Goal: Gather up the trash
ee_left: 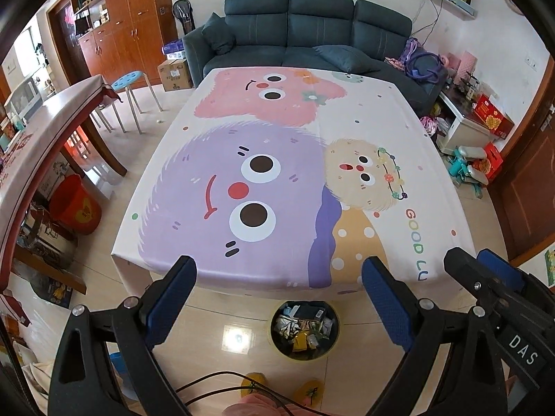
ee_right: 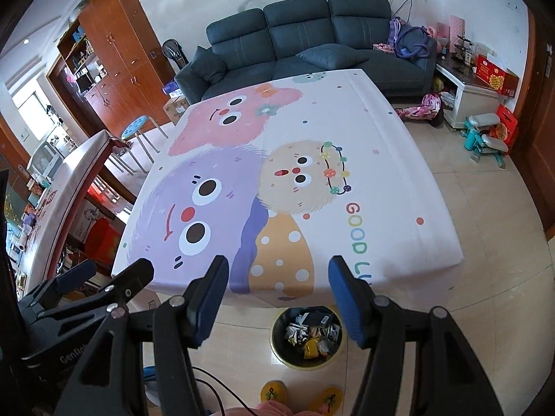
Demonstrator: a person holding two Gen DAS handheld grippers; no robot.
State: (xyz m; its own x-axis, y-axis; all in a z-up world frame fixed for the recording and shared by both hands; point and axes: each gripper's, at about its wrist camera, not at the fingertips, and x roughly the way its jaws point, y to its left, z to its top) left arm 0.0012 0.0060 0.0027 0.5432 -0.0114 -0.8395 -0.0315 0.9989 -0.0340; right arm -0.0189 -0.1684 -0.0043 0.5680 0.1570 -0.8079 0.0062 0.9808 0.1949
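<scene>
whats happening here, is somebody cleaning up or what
A person holds two tongs over the near edge of a table with a cartoon tablecloth. The left tongs and right tongs are both open and hold nothing. On the floor below sits a bin full of wrappers. No loose trash shows on the cloth.

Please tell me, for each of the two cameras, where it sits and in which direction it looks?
Left wrist: sits on the left gripper, faces forward over the table to the sofa; both open fingers and the right gripper show.
Right wrist: sits on the right gripper, same direction; open fingers and the left gripper show.
Shared: table, sofa, trash bin, yellow slippers.
</scene>
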